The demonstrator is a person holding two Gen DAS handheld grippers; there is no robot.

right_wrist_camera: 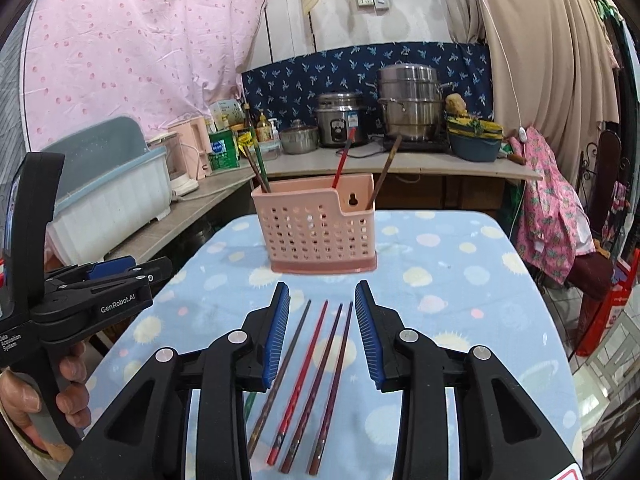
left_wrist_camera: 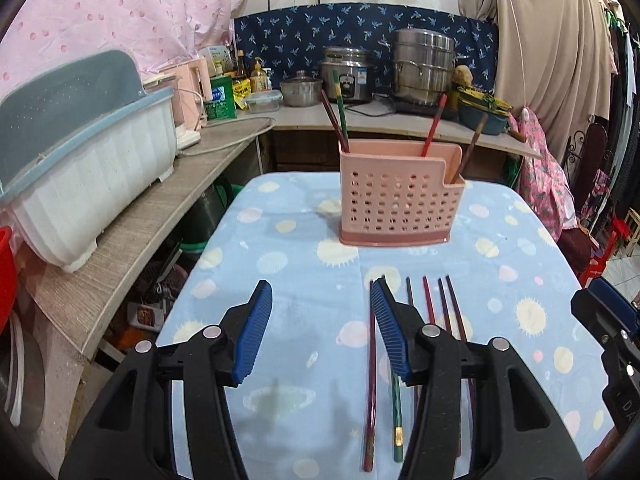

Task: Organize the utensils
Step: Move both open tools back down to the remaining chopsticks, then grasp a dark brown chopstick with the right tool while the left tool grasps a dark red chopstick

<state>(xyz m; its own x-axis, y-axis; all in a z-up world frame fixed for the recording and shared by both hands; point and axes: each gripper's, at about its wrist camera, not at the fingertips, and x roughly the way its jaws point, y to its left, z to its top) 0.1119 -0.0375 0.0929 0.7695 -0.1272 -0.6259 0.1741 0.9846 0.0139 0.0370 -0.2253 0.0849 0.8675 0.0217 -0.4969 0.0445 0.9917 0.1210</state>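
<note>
A pink perforated utensil holder (left_wrist_camera: 400, 196) stands on the blue patterned tablecloth (left_wrist_camera: 280, 264) and holds several chopsticks upright; it also shows in the right wrist view (right_wrist_camera: 320, 232). Several loose chopsticks (right_wrist_camera: 316, 384) lie side by side on the cloth in front of it. My right gripper (right_wrist_camera: 322, 332) is open above them, one finger on each side of the row. My left gripper (left_wrist_camera: 322, 328) is open and empty over the cloth; a dark red chopstick (left_wrist_camera: 370, 392) and a green chopstick (left_wrist_camera: 397, 420) lie under its right finger. The left gripper also shows in the right wrist view (right_wrist_camera: 120, 276).
A white and blue dish rack (left_wrist_camera: 80, 172) sits on the wooden shelf at the left. The back counter carries a rice cooker (left_wrist_camera: 350, 76), steel pots (left_wrist_camera: 424, 68) and bottles. A chair draped in pink cloth (right_wrist_camera: 556, 216) stands to the right of the table.
</note>
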